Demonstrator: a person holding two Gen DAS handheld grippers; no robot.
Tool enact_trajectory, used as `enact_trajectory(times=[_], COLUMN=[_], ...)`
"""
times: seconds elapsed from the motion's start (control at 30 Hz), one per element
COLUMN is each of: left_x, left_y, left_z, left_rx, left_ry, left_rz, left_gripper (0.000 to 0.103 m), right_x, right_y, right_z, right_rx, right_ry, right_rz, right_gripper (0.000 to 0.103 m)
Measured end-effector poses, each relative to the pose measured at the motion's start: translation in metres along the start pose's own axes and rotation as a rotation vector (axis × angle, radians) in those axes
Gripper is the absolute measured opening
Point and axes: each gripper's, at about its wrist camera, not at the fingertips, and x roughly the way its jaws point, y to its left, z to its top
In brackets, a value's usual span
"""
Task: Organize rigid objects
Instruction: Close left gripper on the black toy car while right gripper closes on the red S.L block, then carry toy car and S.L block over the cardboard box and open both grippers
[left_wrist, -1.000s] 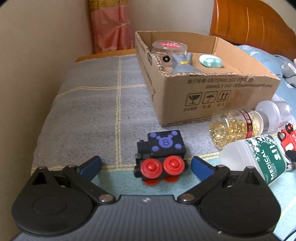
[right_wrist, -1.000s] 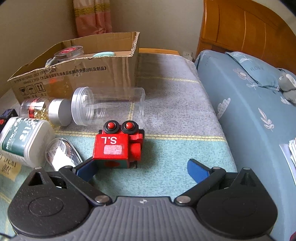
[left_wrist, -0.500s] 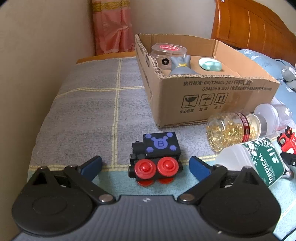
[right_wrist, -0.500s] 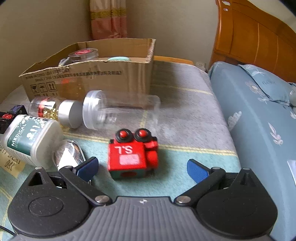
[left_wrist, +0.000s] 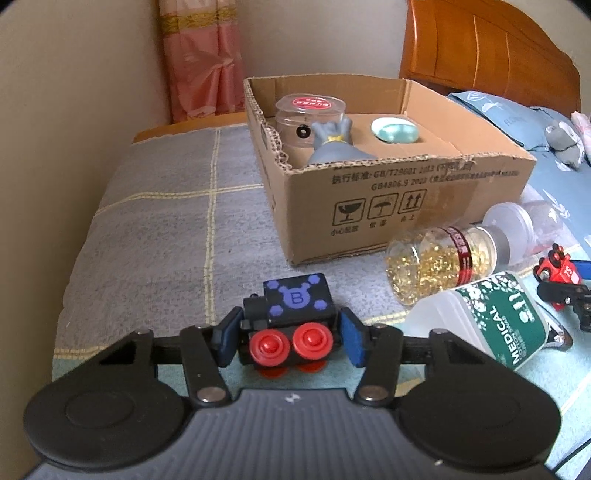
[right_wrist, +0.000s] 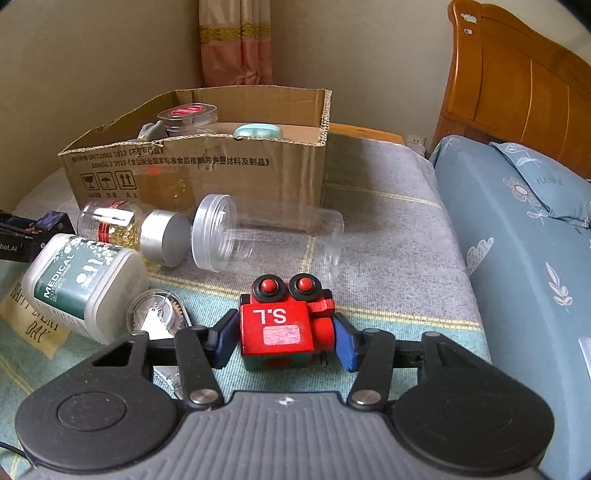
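Both claws, spread half a second earlier, have now closed. The left claw (left_wrist: 287, 338) pinches the black toy train block (left_wrist: 291, 325); the right claw (right_wrist: 284, 341) pinches the red toy train block (right_wrist: 282, 328). Both blocks still sit on the blanket (left_wrist: 166, 229), apparently ready to lift toward the cardboard box (left_wrist: 406, 199) at 12 o'clock. Only the left view shows the box's contents clearly; only the right shows the empty clear jar (right_wrist: 266, 236) whole.

Pink curtain (left_wrist: 201, 59), wooden headboard (left_wrist: 480, 51) and blue floral pillow (right_wrist: 546, 177) behind
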Motion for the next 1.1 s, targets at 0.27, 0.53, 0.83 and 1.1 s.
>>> enact_trajectory(times=[0.27,0.53,0.83,1.1], left_x=[0.003,-0.012,-0.041,-0.061], left_y=[0.002,0.005,0.005,-0.001], left_z=[0.006,0.007,0.014,0.028], left_rx=[-0.001,0.021,0.055,0.099], left_ry=[0.018,0.017,0.009,-0.007], left_rz=[-0.021,-0.064,-0.105,-0.143], left_gripper=[0.053,0.053,0.053,0.053], right_x=[0.000,-0.014,-0.047,-0.066], right_y=[0.001,0.003,0.002,0.007], right_z=[0.002,0.004,0.022,0.057], right_rx=[-0.027,-0.092,-0.130,-0.176], right_ry=[0.011,0.025,-0.003,-0.076], right_rz=[-0.007,0.028,0.088,0.120], right_gripper=[0.058,0.058,0.058,0.058])
